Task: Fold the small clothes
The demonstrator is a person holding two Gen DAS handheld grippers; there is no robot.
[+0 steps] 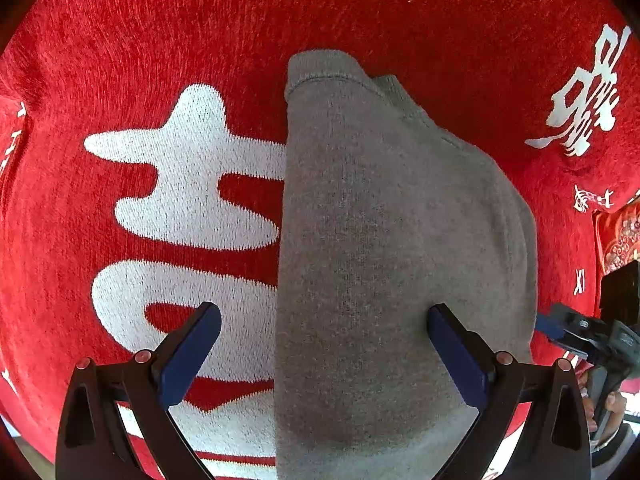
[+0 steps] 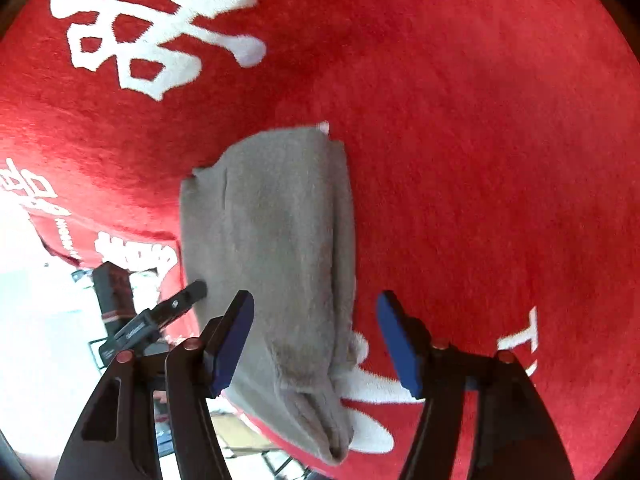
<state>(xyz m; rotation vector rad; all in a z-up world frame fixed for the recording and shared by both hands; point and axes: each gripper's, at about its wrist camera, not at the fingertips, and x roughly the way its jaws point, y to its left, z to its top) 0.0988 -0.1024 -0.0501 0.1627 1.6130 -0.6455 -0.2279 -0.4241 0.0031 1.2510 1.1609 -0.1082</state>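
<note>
A grey garment [image 1: 384,240], folded into a long narrow strip, lies flat on a red blanket [image 1: 120,40] with large white characters. My left gripper [image 1: 324,344] hangs open right above its near end: the left pad is over the blanket, the right pad over the grey cloth, and neither presses on it. In the right wrist view the same garment [image 2: 272,240] runs away from me. My right gripper [image 2: 318,340] stands open astride its right edge, pads clear of the cloth. The left gripper's fingertip [image 2: 196,290] sits at the garment's left edge.
The red blanket [image 2: 480,160] spreads widely beyond and right of the garment. Its edge drops off at the left, where a dark box [image 2: 114,288] and a bright floor show. A patterned red cloth [image 1: 620,236] and a hand [image 1: 600,404] holding the right gripper [image 1: 568,332] are at the right edge.
</note>
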